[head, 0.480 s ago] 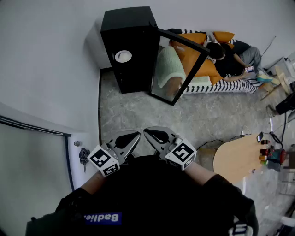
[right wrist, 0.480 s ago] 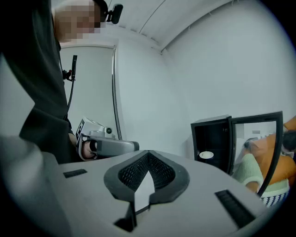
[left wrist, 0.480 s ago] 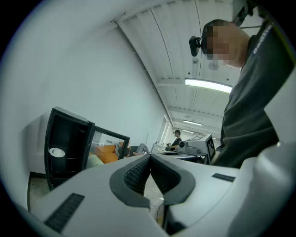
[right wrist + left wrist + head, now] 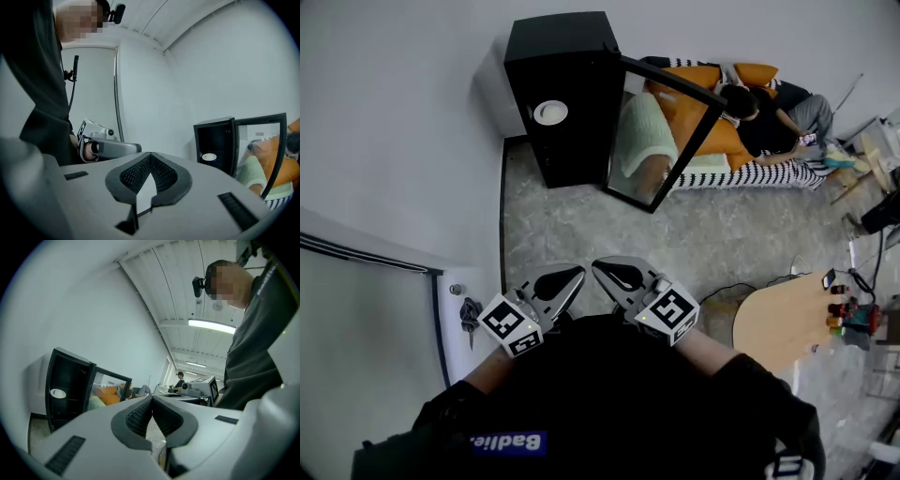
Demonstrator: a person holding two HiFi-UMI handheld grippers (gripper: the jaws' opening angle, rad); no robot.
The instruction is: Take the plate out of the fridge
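Observation:
A small black fridge [image 4: 565, 94] stands against the far wall with its glass door [image 4: 661, 136] swung open to the right. Inside it, on a shelf, lies a white plate [image 4: 550, 113], also seen in the left gripper view as the plate [image 4: 58, 393] and in the right gripper view as the plate [image 4: 209, 157]. My left gripper [image 4: 578, 273] and right gripper [image 4: 598, 267] are held close to my body, far from the fridge. Both are shut with nothing between their jaws, the tips meeting in the left gripper [image 4: 151, 398] and right gripper [image 4: 150, 155] views.
A striped sofa [image 4: 741, 169] with orange cushions, with a person seated on it, stands right of the fridge. A round wooden table [image 4: 778, 319] with small items is at the right. A white wall and a sliding door frame [image 4: 366, 258] run along the left. A cable lies on the grey floor [image 4: 581, 225].

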